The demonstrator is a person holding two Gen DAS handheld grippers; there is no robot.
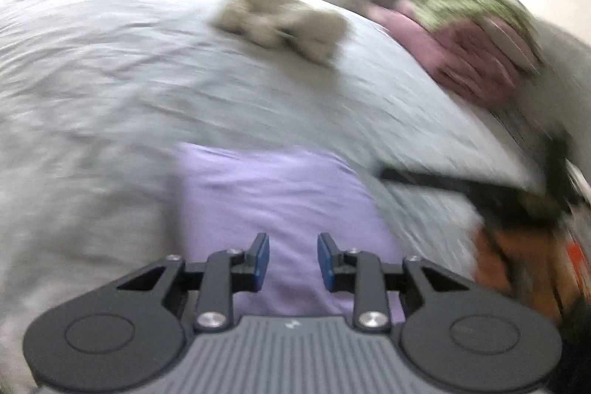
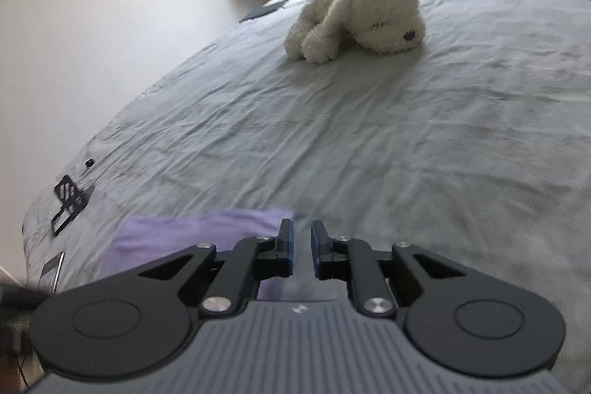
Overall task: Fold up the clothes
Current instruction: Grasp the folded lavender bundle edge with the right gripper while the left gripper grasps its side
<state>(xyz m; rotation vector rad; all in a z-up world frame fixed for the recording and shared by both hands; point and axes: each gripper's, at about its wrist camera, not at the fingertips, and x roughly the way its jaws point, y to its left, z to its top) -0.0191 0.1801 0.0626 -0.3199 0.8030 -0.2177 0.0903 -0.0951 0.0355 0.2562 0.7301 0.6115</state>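
Left wrist view, blurred, shows the left tongs (image 1: 292, 259) with fingers apart and empty, poised over a folded lilac garment (image 1: 280, 202) that lies flat on the grey bedsheet (image 1: 92, 80), with a plush dog (image 1: 284, 23) farther up the bed and pink pillows (image 1: 461, 50) at the right. Right wrist view has the right tongs (image 2: 302, 252) narrowly parted, gripping nothing, just beside the garment's near corner.
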